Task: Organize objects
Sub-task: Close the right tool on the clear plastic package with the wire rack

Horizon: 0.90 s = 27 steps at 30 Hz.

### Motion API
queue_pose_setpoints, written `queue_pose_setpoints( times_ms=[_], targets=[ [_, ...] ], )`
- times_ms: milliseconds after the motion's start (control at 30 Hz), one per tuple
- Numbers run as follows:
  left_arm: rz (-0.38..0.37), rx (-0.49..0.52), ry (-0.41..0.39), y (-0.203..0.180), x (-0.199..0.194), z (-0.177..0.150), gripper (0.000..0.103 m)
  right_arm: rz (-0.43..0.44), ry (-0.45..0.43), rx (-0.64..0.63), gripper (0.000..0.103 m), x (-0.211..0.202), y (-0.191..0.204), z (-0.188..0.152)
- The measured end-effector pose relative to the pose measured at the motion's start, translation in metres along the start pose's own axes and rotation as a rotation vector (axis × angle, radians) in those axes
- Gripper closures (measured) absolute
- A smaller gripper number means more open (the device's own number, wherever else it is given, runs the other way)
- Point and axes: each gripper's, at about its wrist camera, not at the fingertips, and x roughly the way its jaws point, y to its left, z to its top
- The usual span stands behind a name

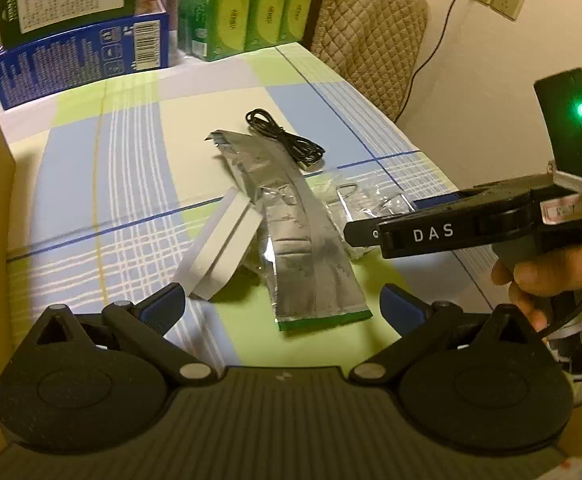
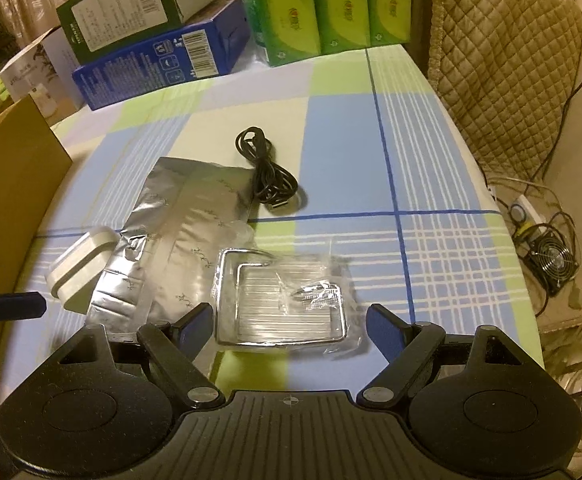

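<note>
Lying on tablecloth (image 2: 431, 152): one cable (image 2: 267, 178), two foil pouches (image 2: 187, 232), one white block (image 2: 81, 270).

White letters "DAS" mark the right claw (image 1: 361, 234).

**Where everything sits on my table**

From my right wrist view, the foil pouches (image 2: 179, 232) lie mid-table, overlapping each other. The small flat case (image 2: 79, 276) rests just left of them, touching their edge. The bagged wire rack (image 2: 283, 300) lies to their right, nearest me, overlapping a pouch corner. The coiled cable (image 2: 267, 172) sits behind the rack, beside the pouches' far end. Stacked boxes (image 2: 163, 44) and tissue packs (image 2: 323, 12) line the far edge; a cardboard box (image 2: 15, 184) stands at left.
</note>
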Motion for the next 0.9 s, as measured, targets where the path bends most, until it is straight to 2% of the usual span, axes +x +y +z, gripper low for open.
queue_pose_setpoints(
  times_ms=[233,300,400,567,667,767,833,900],
  targets=[
    [-0.03,0.005,-0.042,0.0,0.006,0.006,0.001,0.022,0.001,0.023,0.023,0.002,-0.007,0.003],
    [-0.02,0.017,-0.062,0.0,0.006,0.008,0.001,0.029,0.007,0.043,0.032,0.002,-0.012,0.006],
    [0.007,0.029,-0.084,0.002,0.01,0.01,0.001,0.018,0.009,0.072,0.037,-0.001,-0.019,0.011],
    [-0.005,-0.002,-0.002,0.004,0.02,0.008,0.001,0.004,0.011,0.105,0.039,-0.006,-0.03,0.013],
    [-0.044,-0.021,0.025,-0.001,0.019,0.006,0.016,0.003,0.015,0.111,0.039,-0.009,-0.034,0.012],
    [-0.076,-0.041,0.029,-0.007,0.022,0.007,0.021,0.009,0.021,0.105,0.039,-0.01,-0.032,0.011],
    [-0.068,-0.026,0.027,-0.013,0.023,0.007,0.032,0.018,0.024,0.103,0.039,-0.01,-0.029,0.011],
    [-0.038,-0.012,0.028,-0.018,0.027,0.007,0.037,0.027,0.028,0.094,0.039,-0.01,-0.026,0.011]
  ],
)
